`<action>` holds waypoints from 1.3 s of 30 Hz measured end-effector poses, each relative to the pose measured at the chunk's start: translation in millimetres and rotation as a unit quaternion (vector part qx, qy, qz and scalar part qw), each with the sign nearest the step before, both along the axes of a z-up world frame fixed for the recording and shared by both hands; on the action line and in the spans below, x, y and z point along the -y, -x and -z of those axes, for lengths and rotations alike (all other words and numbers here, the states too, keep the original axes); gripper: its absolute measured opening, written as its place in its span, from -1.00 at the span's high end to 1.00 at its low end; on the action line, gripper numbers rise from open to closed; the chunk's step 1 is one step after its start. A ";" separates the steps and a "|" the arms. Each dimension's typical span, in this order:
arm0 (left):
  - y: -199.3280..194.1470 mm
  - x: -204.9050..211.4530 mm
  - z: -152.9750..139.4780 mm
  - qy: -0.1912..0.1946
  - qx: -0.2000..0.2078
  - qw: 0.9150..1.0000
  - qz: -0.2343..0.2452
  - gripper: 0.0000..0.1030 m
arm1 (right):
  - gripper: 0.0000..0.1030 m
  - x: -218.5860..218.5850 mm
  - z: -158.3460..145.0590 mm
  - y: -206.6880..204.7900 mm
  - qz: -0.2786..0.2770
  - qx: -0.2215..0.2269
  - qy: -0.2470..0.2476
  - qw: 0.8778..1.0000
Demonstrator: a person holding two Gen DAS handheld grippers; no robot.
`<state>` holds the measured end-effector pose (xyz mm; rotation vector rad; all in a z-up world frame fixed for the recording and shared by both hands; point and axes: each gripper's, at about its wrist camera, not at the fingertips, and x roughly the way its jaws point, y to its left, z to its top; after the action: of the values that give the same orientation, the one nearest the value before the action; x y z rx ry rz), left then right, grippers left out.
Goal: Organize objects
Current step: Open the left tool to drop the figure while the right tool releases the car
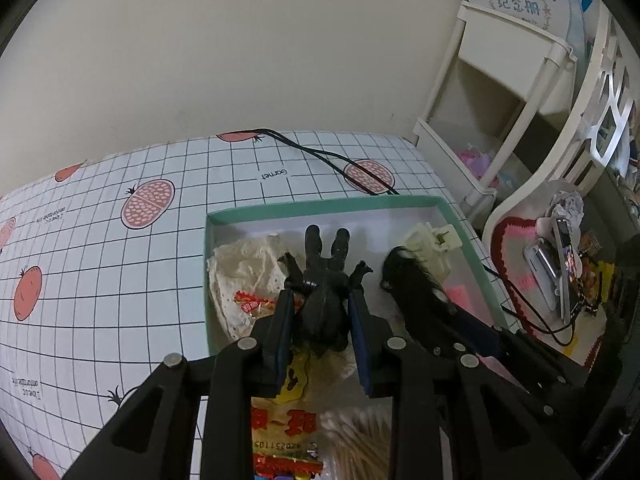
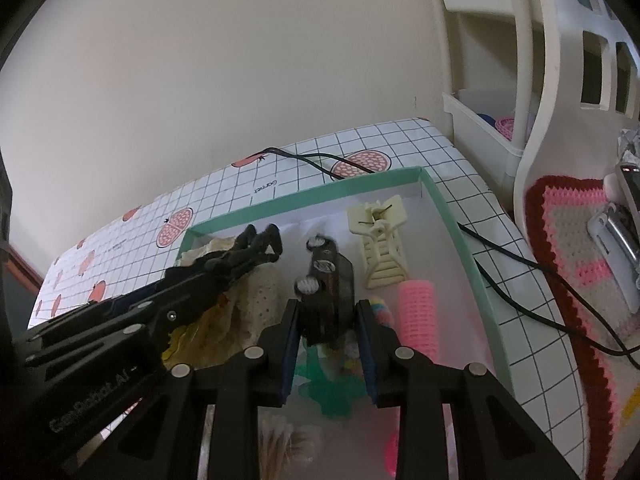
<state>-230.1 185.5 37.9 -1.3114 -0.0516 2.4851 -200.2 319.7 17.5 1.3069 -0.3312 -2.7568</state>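
- Plain cream wall [image 1: 240,48] behind; white shelf unit [image 1: 500,92] to the right.
- Grid-and-fruit printed tablecloth [image 1: 100,248] covering the surface, crossed by a black cable [image 1: 320,152].
- Green-rimmed box [image 1: 320,206] resting on the cloth.
- Left gripper [image 1: 322,312] clamped on black figurine [image 1: 324,280], legs pointing forward, above the box.
- Right gripper [image 2: 327,322] clamped on dark hair accessory [image 2: 330,280], above the box interior, beside cream hair claw [image 2: 380,240] and pink roller [image 2: 416,320].

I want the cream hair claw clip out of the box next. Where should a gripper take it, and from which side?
Grip the cream hair claw clip across its ribbed, narrower body, coming from above with the fingers either side. It lies flat on the green box floor, wide end toward the far wall, with the pink hair roller close to its near end.
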 end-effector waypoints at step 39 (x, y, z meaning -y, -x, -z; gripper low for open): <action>1.1 68.3 -21.0 0.038 -0.012 0.994 -0.104 -0.82 | -0.64 6.8 -30.6 -5.5 0.007 -0.016 -0.019 1.000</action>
<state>-231.3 117.1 58.9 -1.3706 -0.0926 2.6998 -194.8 312.9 48.1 1.2719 -0.2890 -2.8058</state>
